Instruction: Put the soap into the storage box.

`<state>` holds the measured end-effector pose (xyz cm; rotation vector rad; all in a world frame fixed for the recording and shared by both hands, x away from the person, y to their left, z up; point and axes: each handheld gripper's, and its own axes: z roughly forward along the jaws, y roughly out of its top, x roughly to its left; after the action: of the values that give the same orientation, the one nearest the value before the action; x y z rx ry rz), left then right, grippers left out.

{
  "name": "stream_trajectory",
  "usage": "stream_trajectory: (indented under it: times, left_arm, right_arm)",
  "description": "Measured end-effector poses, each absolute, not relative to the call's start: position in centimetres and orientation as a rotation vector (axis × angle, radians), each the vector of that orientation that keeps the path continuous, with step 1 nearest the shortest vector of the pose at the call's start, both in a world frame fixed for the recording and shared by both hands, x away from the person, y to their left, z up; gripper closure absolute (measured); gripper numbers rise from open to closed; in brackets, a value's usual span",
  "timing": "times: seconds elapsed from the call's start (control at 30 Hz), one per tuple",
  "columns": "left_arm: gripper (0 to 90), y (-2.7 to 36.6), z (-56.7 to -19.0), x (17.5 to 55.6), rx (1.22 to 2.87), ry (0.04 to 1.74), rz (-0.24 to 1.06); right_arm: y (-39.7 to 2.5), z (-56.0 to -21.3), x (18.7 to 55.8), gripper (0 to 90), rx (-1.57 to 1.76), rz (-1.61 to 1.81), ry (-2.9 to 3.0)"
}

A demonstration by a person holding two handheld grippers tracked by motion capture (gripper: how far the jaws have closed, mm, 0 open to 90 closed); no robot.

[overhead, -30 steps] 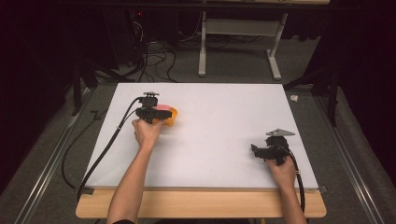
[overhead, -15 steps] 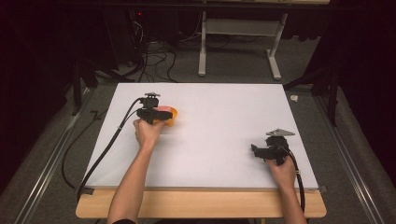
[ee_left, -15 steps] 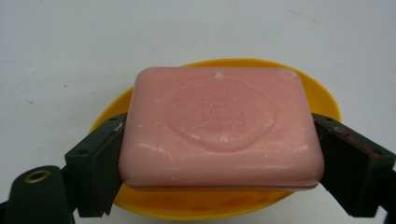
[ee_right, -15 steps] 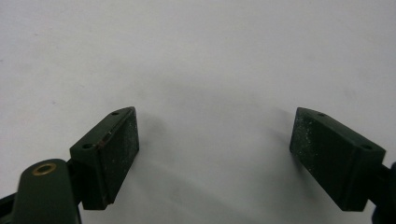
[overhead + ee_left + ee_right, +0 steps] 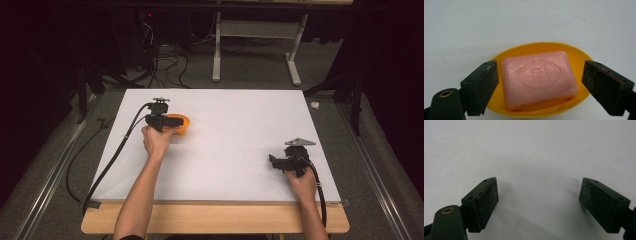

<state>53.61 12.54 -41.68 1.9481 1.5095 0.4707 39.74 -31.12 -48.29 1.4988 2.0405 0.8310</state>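
- I am holding my left gripper (image 5: 540, 85) wide open, its 2 jaws flanking the pink rectangular bar of soap (image 5: 538, 78) at frame centre without touching it.
- The soap is lying flat in the shallow yellow oval plastic dish (image 5: 576, 53), toward the upper left of the white table (image 5: 240, 130) in the high view.
- I am judging the bar as light, hard and probably slick, so I am planning to squeeze its 2 short ends, low and gently.
- My right gripper (image 5: 539, 206) is resting wide open, empty, lower right in the high view.
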Motion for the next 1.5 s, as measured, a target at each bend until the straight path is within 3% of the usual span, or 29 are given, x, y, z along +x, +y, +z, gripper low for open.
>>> stream_trajectory:
  times: [1.5]
  left_arm:
    - [15.8,15.9,-37.0,47.5,1.853,1.355,0.586]
  right_arm:
    - [-31.1,-48.3,39.7,16.2,1.499,0.831,2.041]
